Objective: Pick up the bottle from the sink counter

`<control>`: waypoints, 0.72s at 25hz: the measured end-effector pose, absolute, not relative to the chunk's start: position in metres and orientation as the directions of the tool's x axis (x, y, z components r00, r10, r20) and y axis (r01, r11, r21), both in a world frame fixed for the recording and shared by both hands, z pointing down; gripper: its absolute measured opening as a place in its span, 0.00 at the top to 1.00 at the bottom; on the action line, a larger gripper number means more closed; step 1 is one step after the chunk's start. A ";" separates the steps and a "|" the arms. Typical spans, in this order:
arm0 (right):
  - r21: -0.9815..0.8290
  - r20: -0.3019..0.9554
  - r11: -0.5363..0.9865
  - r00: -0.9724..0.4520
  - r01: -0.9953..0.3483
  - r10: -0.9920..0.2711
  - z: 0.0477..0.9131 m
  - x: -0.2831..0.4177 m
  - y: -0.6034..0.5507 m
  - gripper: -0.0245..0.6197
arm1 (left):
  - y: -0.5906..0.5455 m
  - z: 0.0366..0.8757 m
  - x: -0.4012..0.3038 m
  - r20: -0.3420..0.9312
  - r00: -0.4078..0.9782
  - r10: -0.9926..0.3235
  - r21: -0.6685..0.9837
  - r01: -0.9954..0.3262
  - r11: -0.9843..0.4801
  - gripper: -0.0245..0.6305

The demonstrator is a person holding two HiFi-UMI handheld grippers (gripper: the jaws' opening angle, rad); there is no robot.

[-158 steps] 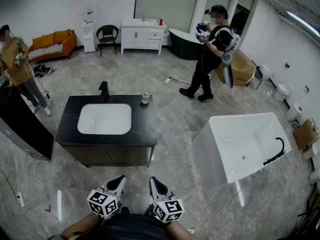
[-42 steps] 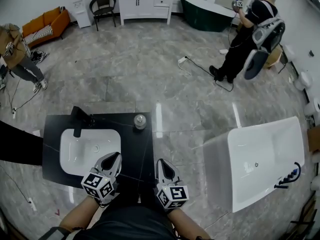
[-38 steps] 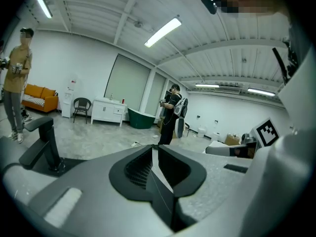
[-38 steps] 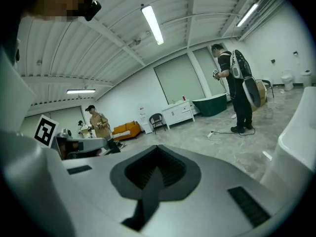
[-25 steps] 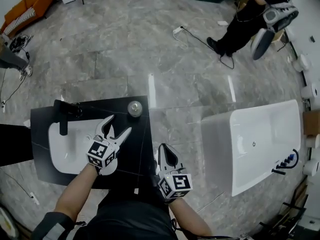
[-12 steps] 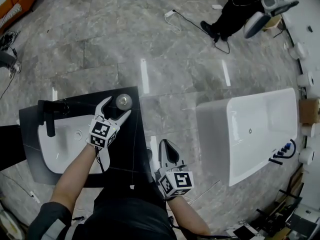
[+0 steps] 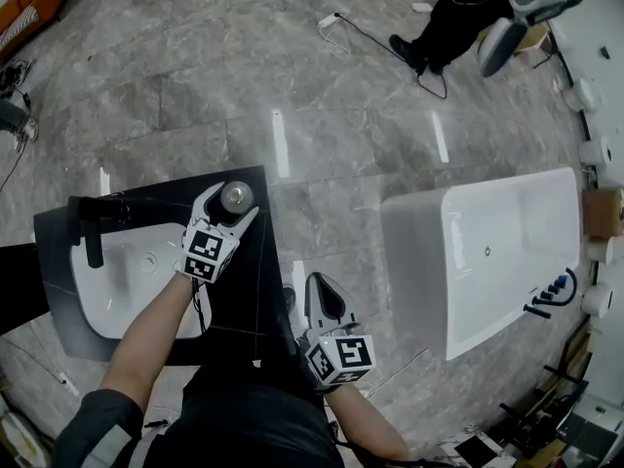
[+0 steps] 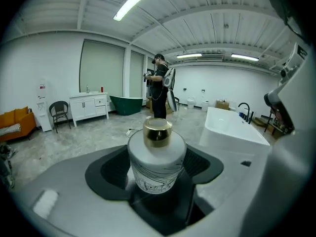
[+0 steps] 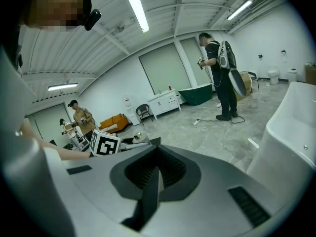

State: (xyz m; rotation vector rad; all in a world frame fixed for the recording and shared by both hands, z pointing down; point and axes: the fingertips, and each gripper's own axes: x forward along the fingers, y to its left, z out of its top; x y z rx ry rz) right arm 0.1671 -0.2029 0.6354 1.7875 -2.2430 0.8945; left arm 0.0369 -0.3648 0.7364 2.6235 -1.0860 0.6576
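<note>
One bottle (image 7: 235, 197), white with a gold cap, stands at the far right corner of the black counter (image 7: 250, 291), right of the sink (image 7: 107, 286). The left gripper (image 7: 231, 206) has pushed forward since a moment ago and now straddles it, jaws wide but closing, pads not pressing yet. The right gripper (image 7: 320, 283) still hangs near the body, jaws together.

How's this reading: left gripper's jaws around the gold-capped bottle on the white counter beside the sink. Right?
Not quite: the counter is black, not white; only the sink is white, as the head view shows. The rest holds: the left gripper has its jaws closing with the gold-capped bottle between them, not yet pressing it.
</note>
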 end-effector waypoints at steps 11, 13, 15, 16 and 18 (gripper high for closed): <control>-0.364 0.455 0.131 -0.299 -0.922 -0.839 0.632 0.158 -0.196 0.95 | -0.363 0.733 0.032 0.498 0.603 -0.623 0.030 -0.730 -0.682 0.46; -0.364 0.454 0.132 -0.299 -0.922 -0.839 0.631 0.157 -0.195 0.95 | -0.361 0.728 0.030 0.495 0.602 -0.626 0.029 -0.731 -0.681 0.46; -0.363 0.452 0.136 -0.302 -0.922 -0.839 0.630 0.156 -0.194 0.95 | -0.355 0.723 0.027 0.498 0.604 -0.622 0.029 -0.729 -0.684 0.46; -0.363 0.450 0.139 -0.304 -0.921 -0.839 0.628 0.154 -0.193 0.95 | -0.351 0.721 0.026 0.499 0.605 -0.620 0.032 -0.728 -0.685 0.46; -0.365 0.444 0.148 -0.312 -0.919 -0.840 0.625 0.150 -0.193 0.95 | -0.342 0.714 0.022 0.496 0.610 -0.618 0.043 -0.728 -0.684 0.46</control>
